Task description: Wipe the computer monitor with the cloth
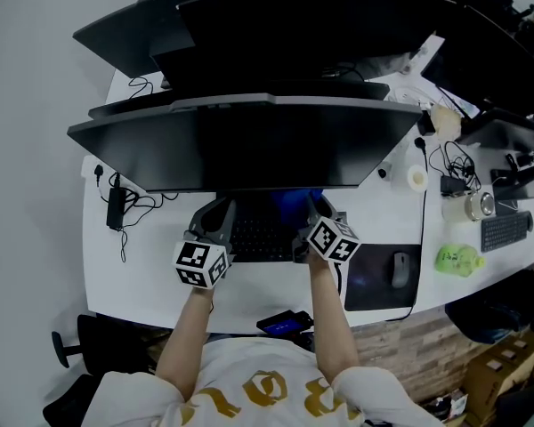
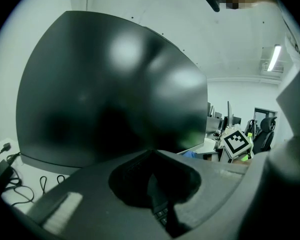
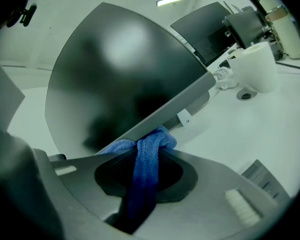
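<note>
Overall, a white surface [image 1: 138, 269] carried the whole arrangement. The largest object on it was a wide dark monitor [image 1: 240, 140], unlit, standing across the middle of the head view with its lower edge above a black keyboard [image 1: 262, 238]. A second monitor [image 1: 294, 34] of similar width stood behind it, facing away. To the right of the keyboard lay a dark mouse pad [image 1: 378, 283] with a grey mouse [image 1: 400, 269] on it. Farther right a green bottle [image 1: 458, 259] lay on its side near the edge of the surface.

The left tool [image 1: 221, 212] and the right tool [image 1: 313, 207] were held side by side over the keyboard, both pointing toward the bottom edge of the monitor. In the left gripper view the left tool [image 2: 152, 156] had its jaws brought together with nothing between them. The monitor [image 2: 110, 94] filled most of that view, and a few keys showed through the hollow below the jaw tips. In the right gripper view the right tool [image 3: 150, 151] had its jaws closed on a blue cloth [image 3: 146, 171]. The cloth ran up between them as a narrow folded strip. Its bunched upper end touched the lower edge of the monitor [image 3: 120, 79]. In the head view the cloth [image 1: 300, 205] showed as a blue patch just under that edge, beside the right tool. A white cup [image 3: 257, 66] stood on the surface to the right, well apart from the cloth.
</note>
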Motion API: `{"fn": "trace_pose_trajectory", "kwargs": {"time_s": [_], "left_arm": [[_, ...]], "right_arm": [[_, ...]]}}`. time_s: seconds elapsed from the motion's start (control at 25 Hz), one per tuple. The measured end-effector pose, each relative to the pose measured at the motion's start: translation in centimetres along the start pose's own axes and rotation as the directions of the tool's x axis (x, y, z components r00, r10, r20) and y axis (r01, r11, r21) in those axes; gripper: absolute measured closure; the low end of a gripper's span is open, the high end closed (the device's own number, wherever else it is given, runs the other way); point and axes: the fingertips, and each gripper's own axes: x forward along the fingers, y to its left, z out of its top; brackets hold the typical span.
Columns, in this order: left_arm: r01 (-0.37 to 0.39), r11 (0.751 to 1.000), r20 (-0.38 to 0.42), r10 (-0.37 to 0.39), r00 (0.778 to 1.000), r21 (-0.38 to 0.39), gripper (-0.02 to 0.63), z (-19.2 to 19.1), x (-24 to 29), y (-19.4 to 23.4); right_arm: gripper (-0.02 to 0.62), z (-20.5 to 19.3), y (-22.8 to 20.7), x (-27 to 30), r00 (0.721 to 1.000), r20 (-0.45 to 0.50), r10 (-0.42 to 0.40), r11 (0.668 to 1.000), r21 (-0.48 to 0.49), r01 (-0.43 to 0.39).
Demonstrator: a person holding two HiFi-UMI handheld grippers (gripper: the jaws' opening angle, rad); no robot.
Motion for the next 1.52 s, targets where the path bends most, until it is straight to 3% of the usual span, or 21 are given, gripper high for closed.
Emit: {"fn": "trace_pose_trajectory", "kwargs": {"time_s": [1.52], "left_arm": [[0.041,0.998,0.034,-0.039,0.999,-0.046,0.604,-1.3,-6.5,10.0]], "right_arm": [[0.491,-7.7,11.1,4.9,0.999,-0.039,0.031,0.999,-0.028,-0.032]]}}
